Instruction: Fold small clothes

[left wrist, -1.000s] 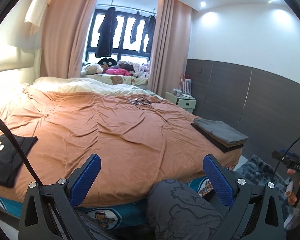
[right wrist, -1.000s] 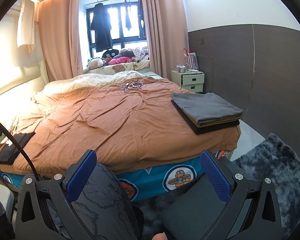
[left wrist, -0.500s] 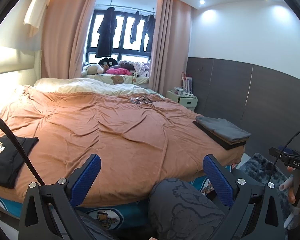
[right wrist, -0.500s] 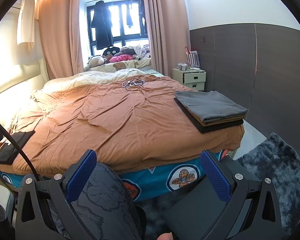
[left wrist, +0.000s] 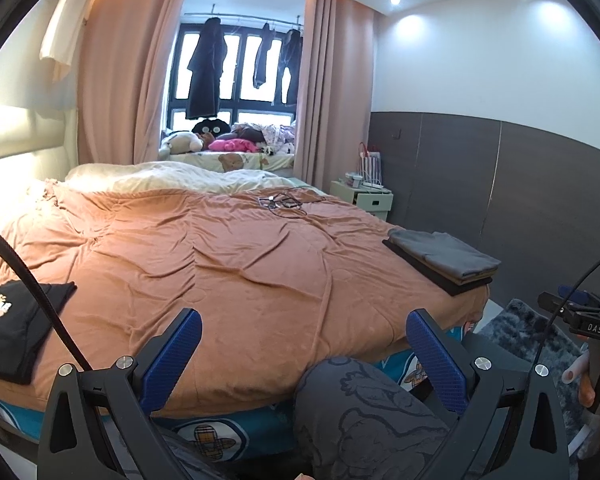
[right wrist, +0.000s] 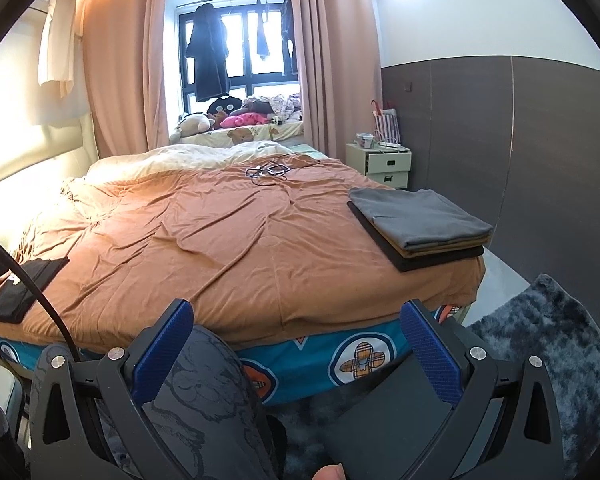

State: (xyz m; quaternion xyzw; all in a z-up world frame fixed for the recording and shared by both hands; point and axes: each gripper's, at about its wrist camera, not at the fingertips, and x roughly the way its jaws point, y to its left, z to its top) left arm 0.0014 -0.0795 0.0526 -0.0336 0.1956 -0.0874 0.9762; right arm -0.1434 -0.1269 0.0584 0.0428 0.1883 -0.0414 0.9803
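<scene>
Both views have crept up and toward the bed [left wrist: 260, 272] w/ left gripper [left wrist: 304, 354] & right gripper [right wrist: 296, 344] spread wide, empty; black tee [left wrist: 16, 320] lies at the bed's left edge, folded stack [right wrist: 420, 224] at the right corner, so reaching from this low could snag the sheet or nudge the tee off.

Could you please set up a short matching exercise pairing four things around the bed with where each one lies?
Things:
1. folded stack
2. black garment
3. tangled cables
4. shaggy rug

Places:
A. far middle of the bed cover
B. floor beside the bed's right corner
C. near left edge of the bed
D. near right corner of the bed

Pairs: 1-D, 2-C, 3-A, 4-B
</scene>
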